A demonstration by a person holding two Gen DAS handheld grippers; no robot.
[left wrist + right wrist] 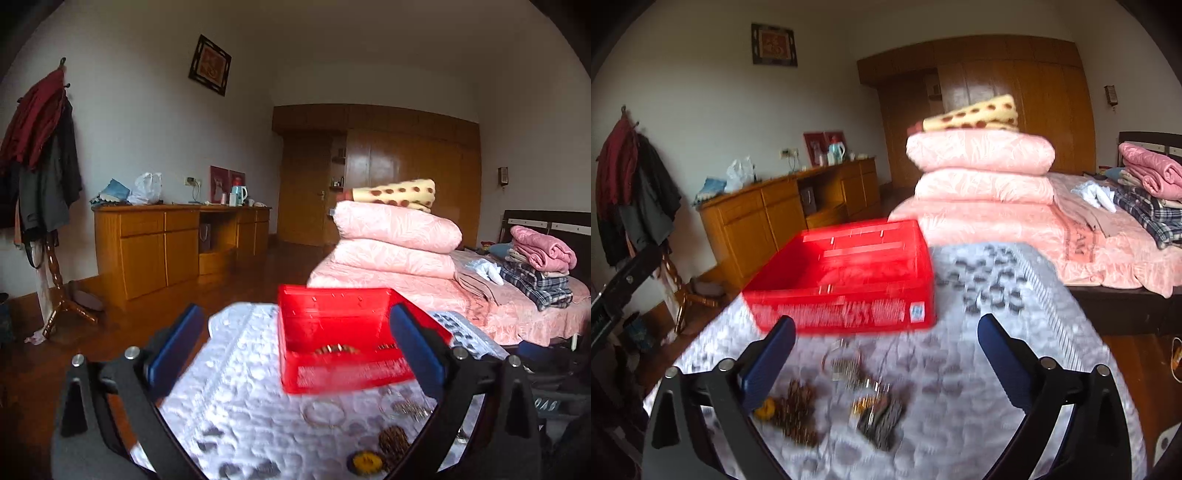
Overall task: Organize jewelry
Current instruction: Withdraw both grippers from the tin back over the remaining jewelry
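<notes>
Jewelry (pixel 834 398) mostly sits loose on the white quilted cloth (pixel 236 369), just in front of the red box (pixel 332 343).

Progress: early, by your pictures. The left view shows at least 2 gold-coloured pieces (pixel 334 349) already lying inside the box near its front wall. Still out on the cloth: a thin bangle (pixel 324 413), a brown beaded piece (pixel 393 441), a yellow piece (pixel 365 462) and a blurred tangle of chains.

Grippers: your left gripper (pixel 295 347) and right gripper (pixel 886 350) both stand wide apart, nothing between the pads.

View differences: the left view looks into the box's front part and catches the pieces in it. The right view shows the dividers (pixel 864 254) and the box's front label (pixel 916 312). It is too blurred to tell the contents, but it frames the whole loose pile.
</notes>
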